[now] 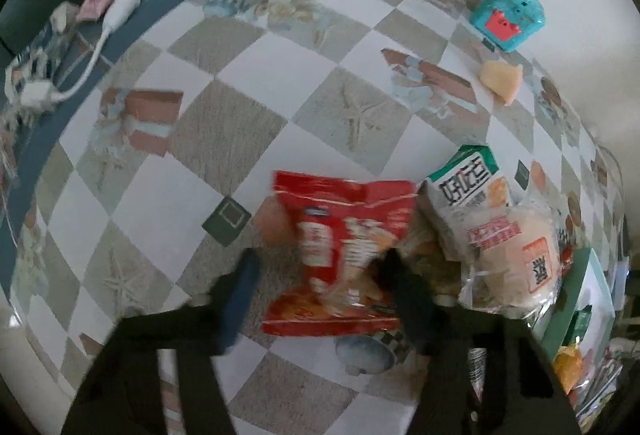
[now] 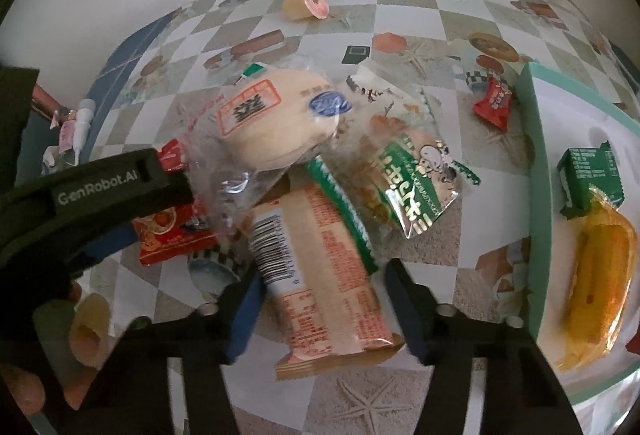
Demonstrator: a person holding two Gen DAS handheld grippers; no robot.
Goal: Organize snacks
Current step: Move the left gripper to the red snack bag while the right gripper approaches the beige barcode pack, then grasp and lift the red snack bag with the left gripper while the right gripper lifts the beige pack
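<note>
Straddling a red foil snack bag [image 1: 340, 259] on the checkered desk [image 1: 224, 131], the left hand-held gripper [image 1: 320, 275] has its fingers either side of the blurred bag; whether its pads press it I cannot tell. The right hand-held gripper [image 2: 324, 303] stands with its jaws apart around a long beige wrapped biscuit pack [image 2: 320, 275], gaps showing at both pads. Beside it lies a clear-wrapped round bun [image 2: 276, 123], near a mint-green tray [image 2: 534, 195].
</note>
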